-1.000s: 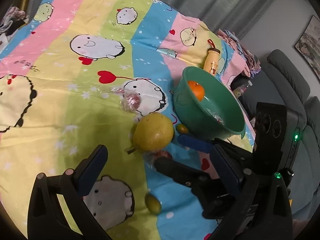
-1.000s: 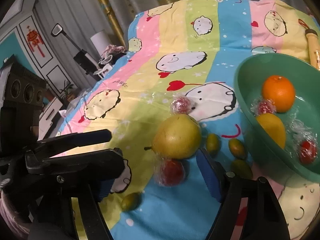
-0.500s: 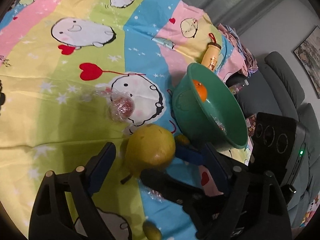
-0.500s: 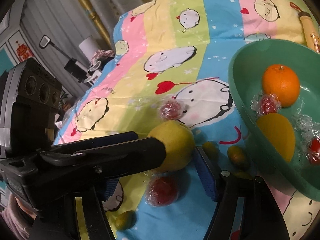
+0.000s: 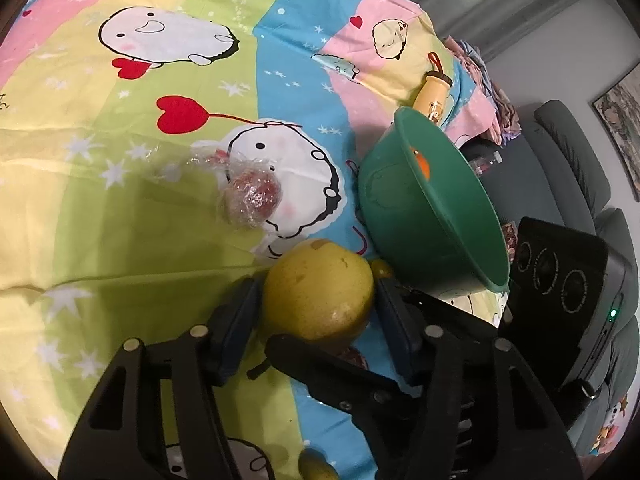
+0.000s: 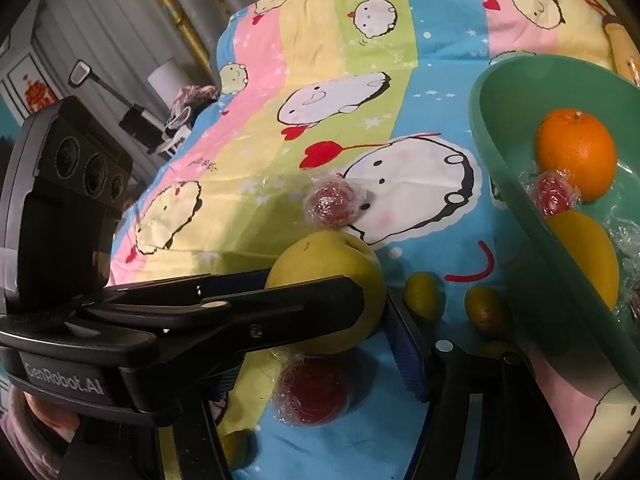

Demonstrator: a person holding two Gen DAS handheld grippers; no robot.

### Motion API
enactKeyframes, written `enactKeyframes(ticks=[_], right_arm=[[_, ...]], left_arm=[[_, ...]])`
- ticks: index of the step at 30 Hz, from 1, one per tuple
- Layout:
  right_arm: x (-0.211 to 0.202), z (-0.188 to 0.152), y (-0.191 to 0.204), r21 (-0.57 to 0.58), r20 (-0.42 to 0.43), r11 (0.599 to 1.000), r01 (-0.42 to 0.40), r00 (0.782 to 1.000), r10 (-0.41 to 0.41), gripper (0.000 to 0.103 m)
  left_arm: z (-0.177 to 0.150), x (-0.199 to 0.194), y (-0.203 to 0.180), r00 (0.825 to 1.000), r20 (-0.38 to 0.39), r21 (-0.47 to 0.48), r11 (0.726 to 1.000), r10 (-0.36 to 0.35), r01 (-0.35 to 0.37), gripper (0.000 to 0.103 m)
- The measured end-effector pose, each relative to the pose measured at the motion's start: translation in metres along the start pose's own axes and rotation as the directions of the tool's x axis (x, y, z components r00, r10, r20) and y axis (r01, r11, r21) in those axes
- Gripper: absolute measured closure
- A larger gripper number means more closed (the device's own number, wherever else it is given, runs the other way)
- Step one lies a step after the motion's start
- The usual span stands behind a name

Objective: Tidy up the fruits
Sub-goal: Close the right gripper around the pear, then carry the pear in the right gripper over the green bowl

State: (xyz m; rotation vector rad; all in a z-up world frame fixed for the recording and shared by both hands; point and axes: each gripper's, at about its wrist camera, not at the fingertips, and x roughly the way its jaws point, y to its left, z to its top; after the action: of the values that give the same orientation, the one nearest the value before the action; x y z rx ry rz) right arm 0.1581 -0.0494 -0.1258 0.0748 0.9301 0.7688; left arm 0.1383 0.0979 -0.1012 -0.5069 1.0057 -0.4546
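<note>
— Left hand-held gripper: what does it hold?
— One pear, just beside the green bowl on the sheet-covered surface. Its jaws have just been closing, and both pads lie against the pear's flanks.
— Right hand-held gripper?
— Its jaws have also been closing, but they stand clear of the wrapped red fruit between them. Its left finger is largely hidden behind the other tool.
— Counts?
— Outside the bowl: one pear, two wrapped red fruits, the second farther from the bowl, and four small green fruits, one partly hidden under the bowl's rim. Inside: one orange, one yellow fruit, one wrapped red fruit; more wrapping is cut off at the frame edge.
— Legible writing?
— "GenRobot.AI" on the left tool's body.
</note>
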Motion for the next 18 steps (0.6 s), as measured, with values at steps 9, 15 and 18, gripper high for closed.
enactKeyframes(ticks=[9, 15, 18], right_arm=[[-0.006, -0.003, 0.005, -0.025, 0.028, 1.0, -0.011, 1.0, 0.012, 0.038], [-0.022, -0.002, 0.021, -0.071, 0.074, 0.997, -0.035, 0.996, 0.04, 0.038], [-0.031, 0.0, 0.03, -0.095, 0.092, 0.995, -0.044, 0.994, 0.052, 0.038]], left_arm=[[-0.005, -0.009, -0.005, 0.999, 0.034, 0.02, 1.0, 0.011, -0.012, 0.044], [-0.009, -0.033, -0.017, 0.995, 0.097, 0.042, 0.998, 0.033, -0.037, 0.044], [-0.01, -0.046, -0.025, 0.991, 0.126, 0.054, 0.997, 0.041, -0.048, 0.044]])
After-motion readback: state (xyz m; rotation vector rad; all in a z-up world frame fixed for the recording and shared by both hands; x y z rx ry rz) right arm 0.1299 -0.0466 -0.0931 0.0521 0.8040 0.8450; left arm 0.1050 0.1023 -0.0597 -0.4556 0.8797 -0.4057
